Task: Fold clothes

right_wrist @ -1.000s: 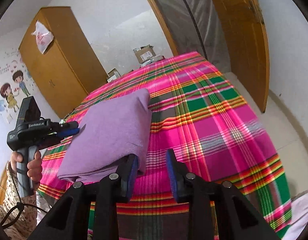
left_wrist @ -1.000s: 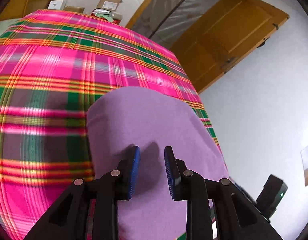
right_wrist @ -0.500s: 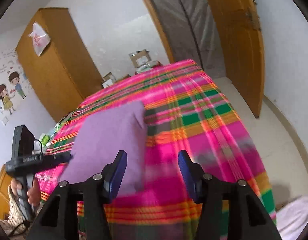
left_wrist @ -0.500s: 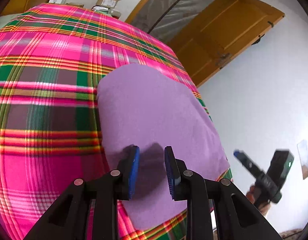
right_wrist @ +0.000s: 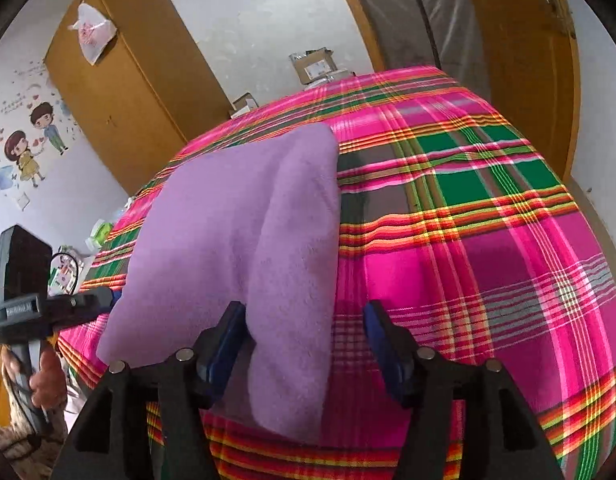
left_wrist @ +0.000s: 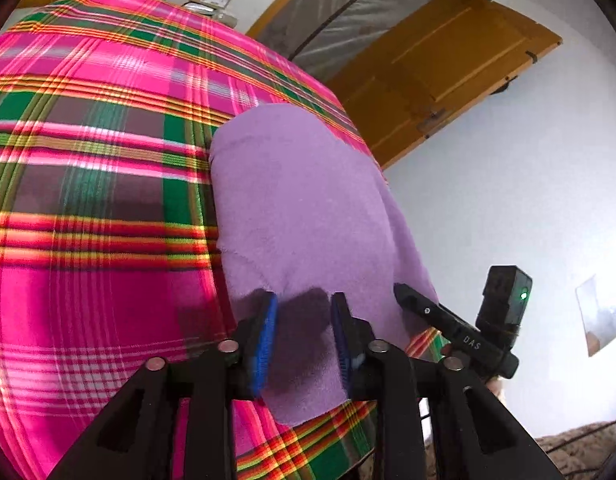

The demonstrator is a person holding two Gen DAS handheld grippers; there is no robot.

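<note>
1. Both hand-held grippers have let go since a second ago: the right hand-held gripper (right_wrist: 304,340), which then had its jaws close together at the purple garment's (right_wrist: 244,240) near edge, now stands with them spread wide and opening further, and nothing is pinched.
2. Over the same second the left hand-held gripper (left_wrist: 302,332) has begun to part; its jaws are opening above the cloth, the blue pads (left_wrist: 264,340) clear of it.
3. That garment lies as a folded rectangle on the plaid bed cover (right_wrist: 488,240), near the front edge, with a soft ridge running down its length.
4. Release on both sides suggests this fold is laid down.
5. Likely next: smoothing the ridge or one more fold, judging by the bulk.
</note>
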